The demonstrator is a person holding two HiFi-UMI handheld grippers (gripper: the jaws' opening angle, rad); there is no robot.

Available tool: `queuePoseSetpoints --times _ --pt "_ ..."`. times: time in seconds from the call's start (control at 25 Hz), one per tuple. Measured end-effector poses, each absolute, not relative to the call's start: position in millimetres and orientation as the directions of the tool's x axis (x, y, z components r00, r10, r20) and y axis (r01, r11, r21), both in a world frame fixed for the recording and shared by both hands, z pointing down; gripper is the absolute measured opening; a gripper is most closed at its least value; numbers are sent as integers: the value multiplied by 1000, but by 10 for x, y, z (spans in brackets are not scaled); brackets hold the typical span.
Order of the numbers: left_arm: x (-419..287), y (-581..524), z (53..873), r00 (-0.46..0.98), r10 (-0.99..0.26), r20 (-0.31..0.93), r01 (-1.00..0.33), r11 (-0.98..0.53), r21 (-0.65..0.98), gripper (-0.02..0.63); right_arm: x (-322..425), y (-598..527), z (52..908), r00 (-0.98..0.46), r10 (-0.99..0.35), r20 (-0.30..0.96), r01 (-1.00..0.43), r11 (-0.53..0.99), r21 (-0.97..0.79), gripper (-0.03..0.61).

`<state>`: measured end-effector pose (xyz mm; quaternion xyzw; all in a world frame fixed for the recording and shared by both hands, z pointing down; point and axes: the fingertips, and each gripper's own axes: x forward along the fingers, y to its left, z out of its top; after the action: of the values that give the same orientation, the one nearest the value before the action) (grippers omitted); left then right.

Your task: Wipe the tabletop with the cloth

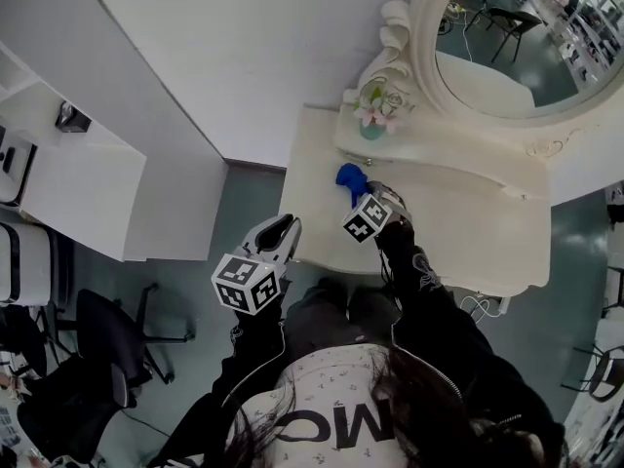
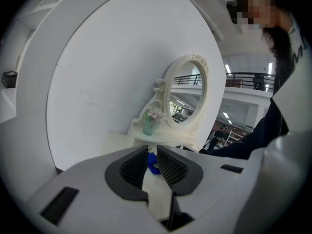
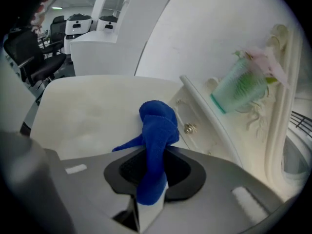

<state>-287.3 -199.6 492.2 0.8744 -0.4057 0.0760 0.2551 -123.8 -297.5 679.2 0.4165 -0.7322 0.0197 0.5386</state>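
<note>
A blue cloth [image 1: 349,178] hangs bunched from my right gripper [image 1: 363,193], which is shut on it just above the cream tabletop [image 1: 317,188] of a dressing table. In the right gripper view the cloth [image 3: 157,126] rises out from between the jaws of the right gripper [image 3: 153,155] and its free end droops over the tabletop [image 3: 87,106]. My left gripper [image 1: 280,232] hovers off the table's front left edge, open by a narrow gap and holding nothing. The left gripper [image 2: 152,155] looks toward the table, and the cloth [image 2: 152,164] shows through that gap.
A raised drawer shelf with a small knob [image 3: 189,128] runs along the table's back. On it stand a green vase of flowers [image 1: 373,117] and an oval mirror [image 1: 517,37]. A white desk [image 1: 68,174] and dark office chairs [image 1: 107,339] stand to the left.
</note>
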Motion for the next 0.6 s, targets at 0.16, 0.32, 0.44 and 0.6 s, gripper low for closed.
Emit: queuePoseSetpoints --times 0.16,0.32,0.44,0.6 --pt "-2483 -2062 4881 700 -630 337 -713 -592 376 46 -615 -2952 6781 -16 -591 806 -691 590 419 91" --pt "-2025 -2121 4845 734 -589 338 -679 -636 367 46 50 -2867 6774 36 -586 809 -741 528 415 91" --pt "-1626 -2155 4845 762 -553 338 -648 -668 366 46 570 -2783 6786 71 -580 812 -776 480 410 91" --pt "-1041 -2162 4866 794 -507 335 -606 -705 369 46 1293 -2635 6819 120 -565 816 -811 419 409 91"
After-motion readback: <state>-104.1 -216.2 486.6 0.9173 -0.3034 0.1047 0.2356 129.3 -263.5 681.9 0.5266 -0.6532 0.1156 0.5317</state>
